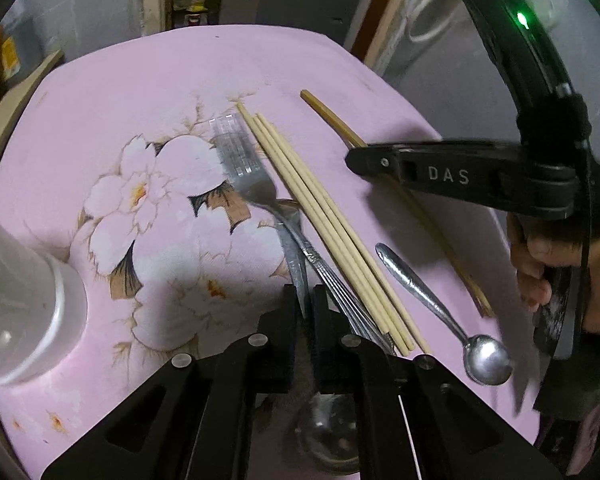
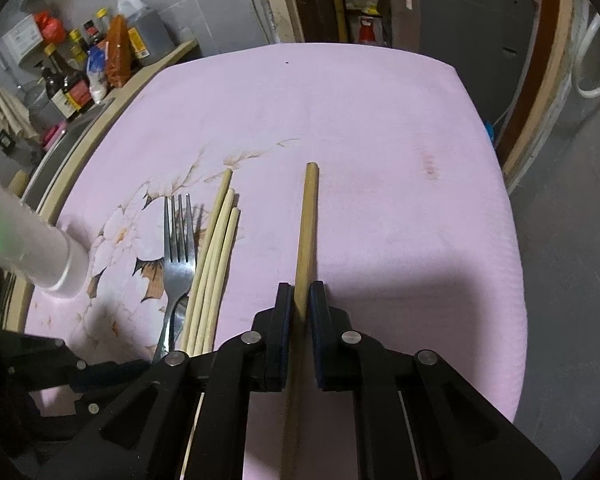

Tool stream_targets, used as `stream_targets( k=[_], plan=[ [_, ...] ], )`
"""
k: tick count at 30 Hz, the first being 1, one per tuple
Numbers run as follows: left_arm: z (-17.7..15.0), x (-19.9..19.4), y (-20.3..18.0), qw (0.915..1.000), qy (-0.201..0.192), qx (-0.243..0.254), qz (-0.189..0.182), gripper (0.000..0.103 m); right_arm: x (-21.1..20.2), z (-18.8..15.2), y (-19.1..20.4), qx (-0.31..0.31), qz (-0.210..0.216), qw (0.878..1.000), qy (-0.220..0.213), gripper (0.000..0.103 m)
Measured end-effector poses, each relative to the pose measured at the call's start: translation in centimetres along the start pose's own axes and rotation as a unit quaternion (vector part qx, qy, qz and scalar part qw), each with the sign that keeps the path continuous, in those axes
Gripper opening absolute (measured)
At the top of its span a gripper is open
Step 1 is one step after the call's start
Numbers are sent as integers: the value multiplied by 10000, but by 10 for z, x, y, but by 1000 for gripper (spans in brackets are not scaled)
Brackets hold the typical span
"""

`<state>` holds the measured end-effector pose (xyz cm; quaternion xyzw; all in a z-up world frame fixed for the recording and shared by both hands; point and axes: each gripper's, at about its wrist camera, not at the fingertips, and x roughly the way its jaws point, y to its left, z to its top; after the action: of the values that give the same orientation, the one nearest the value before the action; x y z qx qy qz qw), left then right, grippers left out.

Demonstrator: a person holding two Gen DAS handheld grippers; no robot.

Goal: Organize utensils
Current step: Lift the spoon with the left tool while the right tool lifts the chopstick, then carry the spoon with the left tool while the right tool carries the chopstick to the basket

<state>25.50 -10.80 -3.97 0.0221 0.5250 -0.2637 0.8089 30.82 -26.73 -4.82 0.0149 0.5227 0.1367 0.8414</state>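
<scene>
Pink floral tablecloth (image 2: 380,128) underneath. Right gripper (image 2: 301,300) is clamped on a chopstick (image 2: 308,216) pointing straight ahead. Left gripper (image 1: 306,300) looks pinched on a spoon (image 1: 296,264) handle, I think.

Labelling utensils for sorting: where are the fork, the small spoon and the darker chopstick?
fork (image 2: 177,240), right wrist view, on the tines.
small spoon (image 1: 487,357), left wrist view, on the bowl.
darker chopstick (image 2: 308,220), right wrist view, on the shaft.

A plain home kitchen or dining corner, by the look of it. The table under the grippers wears a pink cloth (image 2: 360,128) printed with pale flowers. Beyond it, up and to the left of the right gripper, a ledge holds sauce bottles (image 2: 66,88), a big oil jug (image 2: 138,24) and packets. Bare grey walls and a dim doorway (image 2: 364,4) lie ahead.
</scene>
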Motion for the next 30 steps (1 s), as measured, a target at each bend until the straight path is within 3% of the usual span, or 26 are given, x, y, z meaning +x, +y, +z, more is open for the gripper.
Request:
stream_targets(
  k=[6, 10, 14, 18, 22, 25, 30],
  plan=[
    [-20, -18, 16, 9985, -364, -345, -210, 2, -29, -30, 6, 238, 514, 9960, -697, 5],
    [-35, -36, 24, 9963, -646, -508, -265, 2, -51, -53, 23, 23, 655, 9895, -1287, 5],
    [-48, -57, 27, 9934, -916, -670, -132, 0, -66, -67, 33, -70, 861, 9812, -1724, 5],
    [-62, -76, 20, 9861, -1539, -603, 188, 0, -83, -80, 42, -115, 1007, 9665, -2358, 5],
    [-64, -66, 5, 9825, -1719, -614, 369, 0, -93, -88, 54, -159, 1158, 9521, -2825, 5],
    [-84, -81, -6, 9730, -2176, -470, 605, 0, -102, -94, 65, -318, 1125, 9381, -3261, 5],
    [-89, -99, -5, 9539, -2845, -435, 857, 0, -119, -97, 84, -441, 1083, 9126, -3917, 5]
  ],
)
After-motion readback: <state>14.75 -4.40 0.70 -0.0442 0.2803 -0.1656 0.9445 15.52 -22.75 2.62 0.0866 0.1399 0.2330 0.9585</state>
